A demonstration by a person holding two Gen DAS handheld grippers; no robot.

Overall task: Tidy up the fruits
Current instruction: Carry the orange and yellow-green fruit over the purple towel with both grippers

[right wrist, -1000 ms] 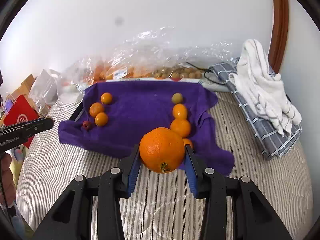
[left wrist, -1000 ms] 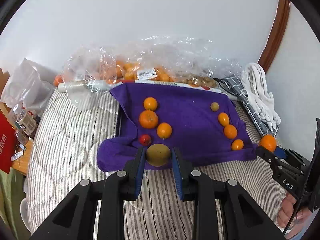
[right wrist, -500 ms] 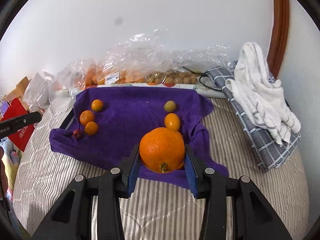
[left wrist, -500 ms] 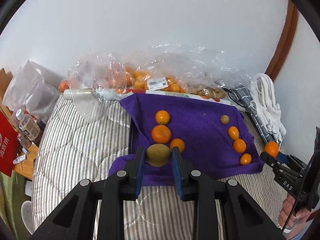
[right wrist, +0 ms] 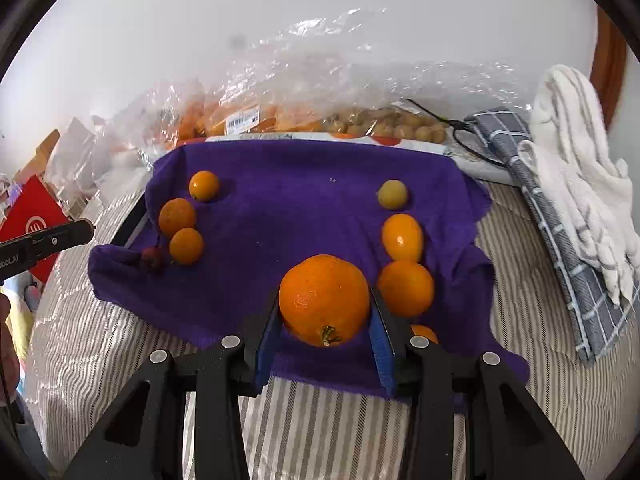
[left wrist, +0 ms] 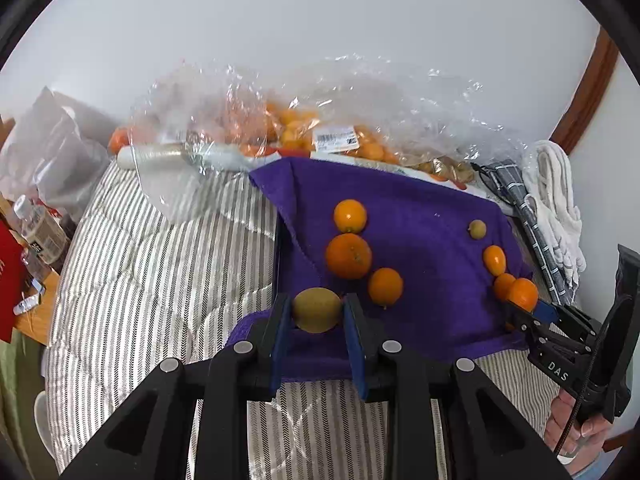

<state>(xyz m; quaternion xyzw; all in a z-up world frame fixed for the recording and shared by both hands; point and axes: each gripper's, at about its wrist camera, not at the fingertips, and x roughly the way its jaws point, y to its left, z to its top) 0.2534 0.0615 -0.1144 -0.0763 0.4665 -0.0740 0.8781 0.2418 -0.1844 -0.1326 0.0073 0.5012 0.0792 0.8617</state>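
A: Left wrist view first. What's the left gripper (left wrist: 316, 314) doing?

B: Its jaws are closed around a greenish-brown fruit (left wrist: 317, 309), pinched at the widest part. It hangs over the near left corner of the purple towel (left wrist: 420, 216), just short of three oranges (left wrist: 348, 255) lined up on the left side. Off to the right, the right gripper (left wrist: 524, 306) shows side-on with an orange at its tips.

A: What might go wrong there?

B: The fruit is round and held only by two thin pads, so I'd guess it could roll once released. The towel lies on a soft striped bed (left wrist: 160, 264), and its near edge slopes down, which would carry the fruit off the cloth.

A: And the right wrist view?

B: The right gripper (right wrist: 325, 312) is clamped on a large orange (right wrist: 324, 300), stem end facing the camera. It sits over the near right part of the towel, just beside the right-hand row (right wrist: 402, 237): a small pale fruit at the back, then orange ones coming forward.

A: The risk?

B: That row is crowded. Setting the big orange down could knock its neighbour (right wrist: 406, 289) out of line. One small orange (right wrist: 423, 333) is half hidden behind the right finger, so it could get bumped unseen.
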